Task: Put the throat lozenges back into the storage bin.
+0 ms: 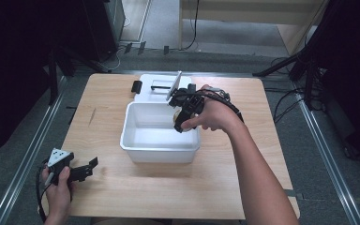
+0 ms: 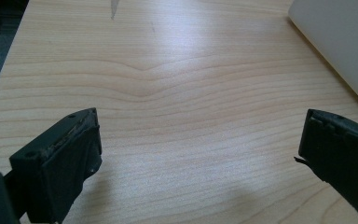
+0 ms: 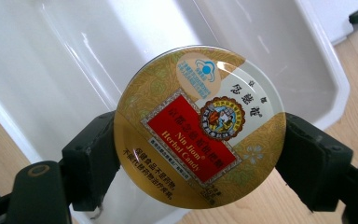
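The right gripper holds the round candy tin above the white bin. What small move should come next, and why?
Probably lower the right gripper a little into the white bin before opening. Its jaws are clamped on the candy tin, which hangs over the bin's interior near one edge, so lowering first would avoid a drop. The left gripper rests open on the table.

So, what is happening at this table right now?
A person works at a light wooden table with a tool in each hand. The right tool is shut on a round gold and red herbal candy tin and holds it over the open white plastic bin. The left tool rests open near the table's front left corner, holding nothing. Behind the bin lies a white lid.
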